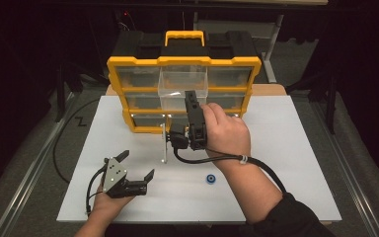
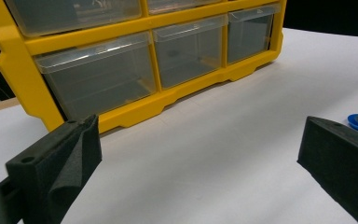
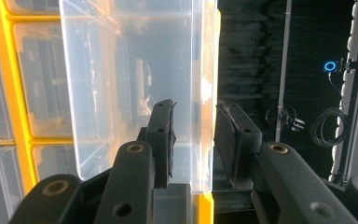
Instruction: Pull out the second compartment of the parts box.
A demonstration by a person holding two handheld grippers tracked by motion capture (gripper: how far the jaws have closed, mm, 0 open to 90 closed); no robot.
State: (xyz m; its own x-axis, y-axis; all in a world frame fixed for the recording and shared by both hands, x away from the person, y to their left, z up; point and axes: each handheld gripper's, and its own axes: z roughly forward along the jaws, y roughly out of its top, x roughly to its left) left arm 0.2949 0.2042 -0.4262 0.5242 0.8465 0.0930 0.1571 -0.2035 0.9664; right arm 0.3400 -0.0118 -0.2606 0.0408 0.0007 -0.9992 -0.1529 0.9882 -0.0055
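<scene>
At the left of the high view the left gripper (image 1: 138, 167) rests low over the white tabletop (image 1: 286, 163) with its fingers spread wide and nothing between them, probably parked there while the other hand works. In the middle stands the yellow organizer (image 1: 182, 61), its clear top-centre drawer (image 1: 180, 84) pulled well out, and the right gripper (image 1: 190, 95) straddles that drawer's front wall, one finger inside and one outside, slack with a gap on the outer side, likely just letting go. Right of it and nearer the person, a small blue ring (image 1: 210, 178) lies loose on the tabletop, perhaps meant for the drawer
</scene>
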